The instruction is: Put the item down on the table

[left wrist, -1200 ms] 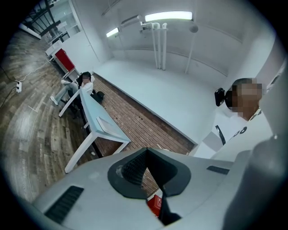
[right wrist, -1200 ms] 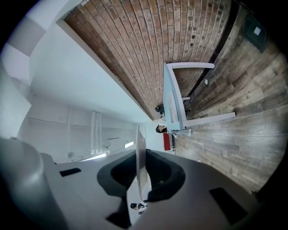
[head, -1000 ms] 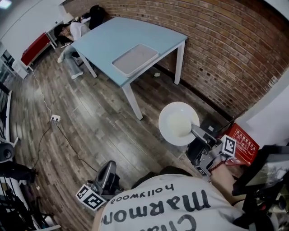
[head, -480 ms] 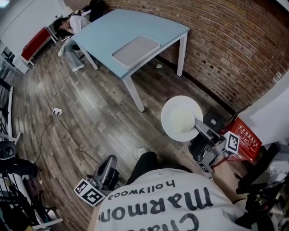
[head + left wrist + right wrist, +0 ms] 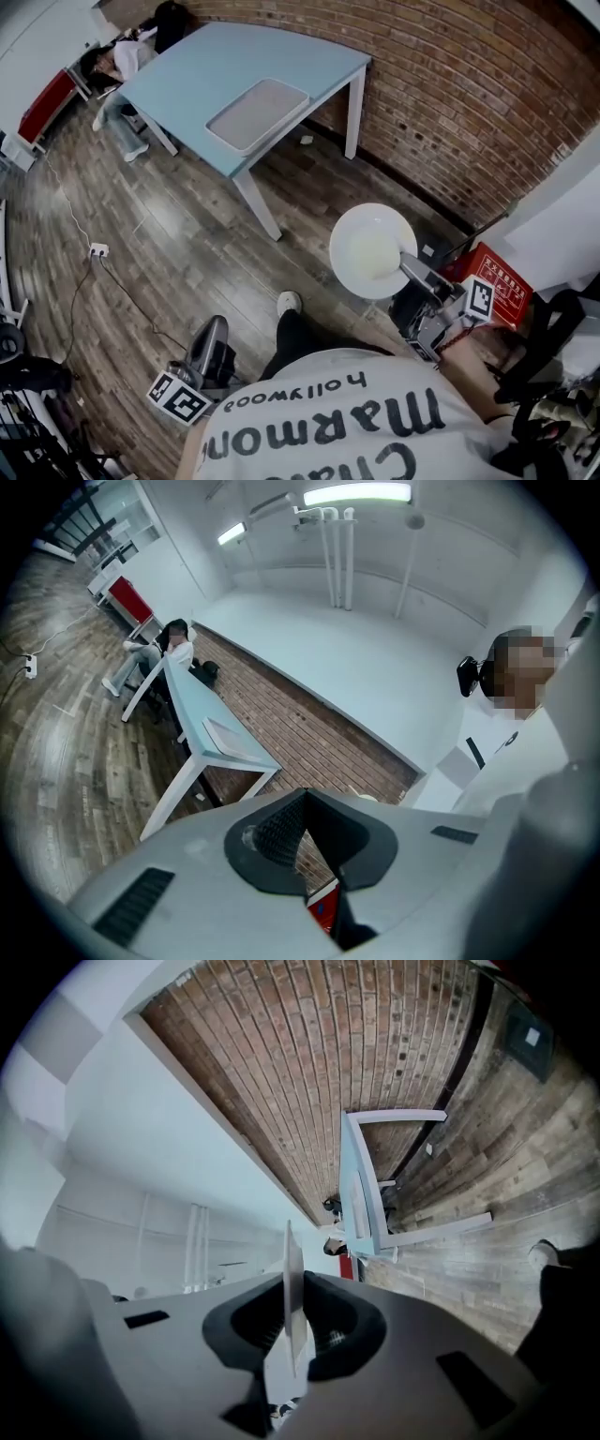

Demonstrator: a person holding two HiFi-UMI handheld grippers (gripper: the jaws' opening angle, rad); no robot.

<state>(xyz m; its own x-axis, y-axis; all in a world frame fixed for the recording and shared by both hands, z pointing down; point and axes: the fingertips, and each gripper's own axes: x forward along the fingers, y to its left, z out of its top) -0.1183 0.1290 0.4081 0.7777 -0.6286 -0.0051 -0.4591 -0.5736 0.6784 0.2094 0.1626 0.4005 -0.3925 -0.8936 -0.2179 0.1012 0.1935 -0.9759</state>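
Observation:
A round white plate [image 5: 373, 250] hangs above the wooden floor, gripped by its rim in my right gripper [image 5: 409, 267], which is shut on it. In the right gripper view the plate [image 5: 292, 1297] shows edge-on between the two black pads. My left gripper [image 5: 208, 345] is held low by the person's left side, jaws closed with nothing between them [image 5: 302, 829]. The light blue table [image 5: 192, 80] stands far ahead against the brick wall, with a grey tray [image 5: 259, 114] on it.
A person sits at the table's far left end [image 5: 117, 58]. A power strip [image 5: 97, 250] and its cable lie on the floor at left. A red box [image 5: 506, 286] sits by the white wall at right. The person's shoe [image 5: 289, 302] is just ahead of them.
The view has shifted as the person stepped forward; a shoe now shows. The plate stays in the right gripper, and the table sits a little further left in view.

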